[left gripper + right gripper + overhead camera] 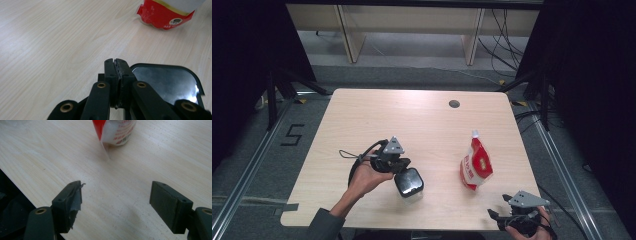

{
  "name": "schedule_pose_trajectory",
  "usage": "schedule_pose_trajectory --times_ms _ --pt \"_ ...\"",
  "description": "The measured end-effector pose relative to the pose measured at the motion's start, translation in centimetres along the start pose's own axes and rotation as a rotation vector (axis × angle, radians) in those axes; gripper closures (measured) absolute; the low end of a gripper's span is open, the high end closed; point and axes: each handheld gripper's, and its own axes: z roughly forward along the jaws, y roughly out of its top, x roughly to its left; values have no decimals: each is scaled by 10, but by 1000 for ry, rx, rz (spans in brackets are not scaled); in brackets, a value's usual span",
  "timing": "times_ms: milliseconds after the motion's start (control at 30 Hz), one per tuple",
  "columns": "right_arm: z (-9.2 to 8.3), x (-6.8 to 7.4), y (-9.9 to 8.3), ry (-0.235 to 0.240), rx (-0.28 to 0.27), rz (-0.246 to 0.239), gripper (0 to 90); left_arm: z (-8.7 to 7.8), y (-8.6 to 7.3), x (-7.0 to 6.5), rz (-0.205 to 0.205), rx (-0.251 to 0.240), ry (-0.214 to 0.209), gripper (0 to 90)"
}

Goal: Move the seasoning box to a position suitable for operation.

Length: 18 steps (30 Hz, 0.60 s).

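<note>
A red and white spouted pouch (pixel 475 165) stands upright on the right half of the wooden table (pixel 412 115). A black, glossy, rounded-square object (pixel 408 182) lies near the front middle. My left gripper (pixel 403 169), held in a hand, sits right at its left edge. In the left gripper view the jaws (pixel 117 63) are pressed together with nothing seen between them, the black object (pixel 165 85) lies just beside them, and the pouch (pixel 165 15) is farther off. My right gripper (pixel 494 217) hovers at the table's front right corner, open (pixel 117 195), facing the pouch (pixel 115 132).
A round cable hole (pixel 454 104) sits near the table's far edge. Dark curtains flank both sides, and cables run across the floor at the right. A "5" mark (pixel 292 135) is on the floor at the left. The front table edge (pixel 22 192) lies close under the right gripper.
</note>
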Motion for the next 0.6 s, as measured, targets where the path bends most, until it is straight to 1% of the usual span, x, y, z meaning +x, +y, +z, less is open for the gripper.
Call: schedule_pose_trajectory --times_ms 33,67,100,133,167,200,233,267,300,333,367,400,467,500,533,567,600 --pt "0 0 0 -2 2 -4 262 -5 -4 1 1 3 7 864" --pt "1 0 0 -3 4 -4 262 -6 -6 2 -5 3 3 863" --pt "1 1 0 -3 5 -6 262 -9 -8 3 1 8 6 863" --pt "0 2 0 -1 17 10 262 -12 -11 3 -13 5 -1 863" --pt "0 2 1 -1 5 1 261 -13 -13 4 -20 4 -3 863" --pt "1 -1 1 -4 -5 -37 262 -15 -15 4 -25 1 -7 863" --pt "1 -1 1 -6 -7 -43 261 -18 -17 5 -26 2 -2 863" --pt "1 0 1 -3 -3 -32 261 -20 -20 5 -38 1 -5 864" --pt "0 2 0 -3 12 8 262 -22 -21 6 -33 0 -12 864" --pt "0 2 1 -4 9 2 261 -23 -24 6 -51 -4 -25 864" --pt "1 -1 1 -5 -5 -40 261 -26 -26 7 -68 -8 -33 864" --pt "2 -1 1 -5 -8 -42 261 -27 -29 8 -79 -17 -43 864" --pt "1 -1 1 -4 -7 -39 262 -32 -34 9 -97 -19 -33 863" --pt "1 -1 1 -6 -8 -39 261 -34 -36 9 -91 -19 -33 863" --pt "1 0 1 -10 -7 -18 261 -35 -38 8 -103 -29 -37 863" --pt "0 2 1 -8 1 4 262 -37 -40 7 -101 -26 -39 863" --pt "1 0 0 -11 -9 -12 261 -39 -41 7 -98 -26 -36 862"
